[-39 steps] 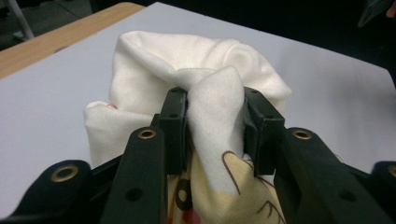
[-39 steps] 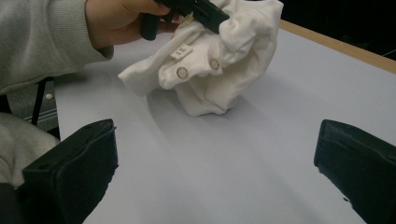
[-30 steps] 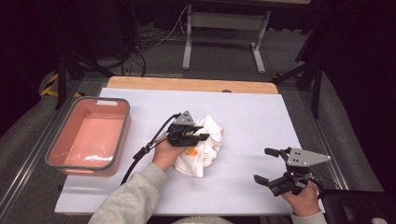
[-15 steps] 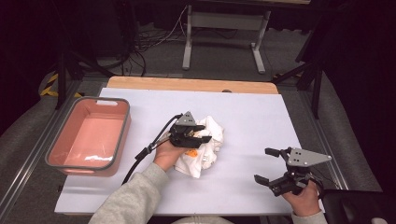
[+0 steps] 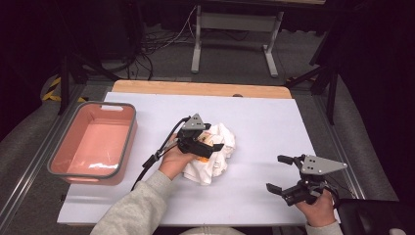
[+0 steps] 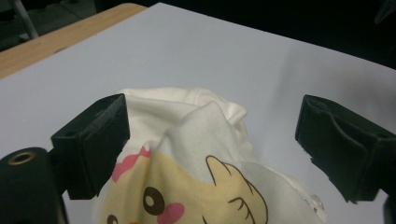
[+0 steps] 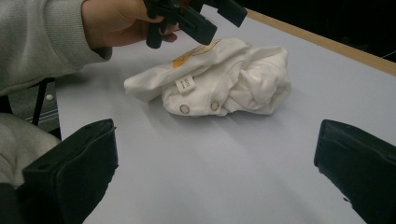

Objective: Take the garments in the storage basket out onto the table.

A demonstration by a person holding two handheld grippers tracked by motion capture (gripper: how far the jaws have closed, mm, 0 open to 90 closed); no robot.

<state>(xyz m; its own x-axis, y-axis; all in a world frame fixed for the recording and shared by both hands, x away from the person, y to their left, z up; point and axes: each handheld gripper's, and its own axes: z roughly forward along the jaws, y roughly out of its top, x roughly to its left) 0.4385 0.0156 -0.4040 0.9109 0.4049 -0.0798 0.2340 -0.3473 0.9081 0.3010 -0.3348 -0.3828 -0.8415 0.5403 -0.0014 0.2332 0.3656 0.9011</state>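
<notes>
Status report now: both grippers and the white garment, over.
Left gripper over the white baby garment, fingers just opened, nothing pinched. Right gripper open, apart from it. Garment crumpled on table; pink basin off to the side.

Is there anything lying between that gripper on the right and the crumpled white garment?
Nothing visible. Bare white tabletop separates the open right gripper from the crumpled garment. The left gripper, jaws just opened, hovers over the garment's other side, not in between.
</notes>
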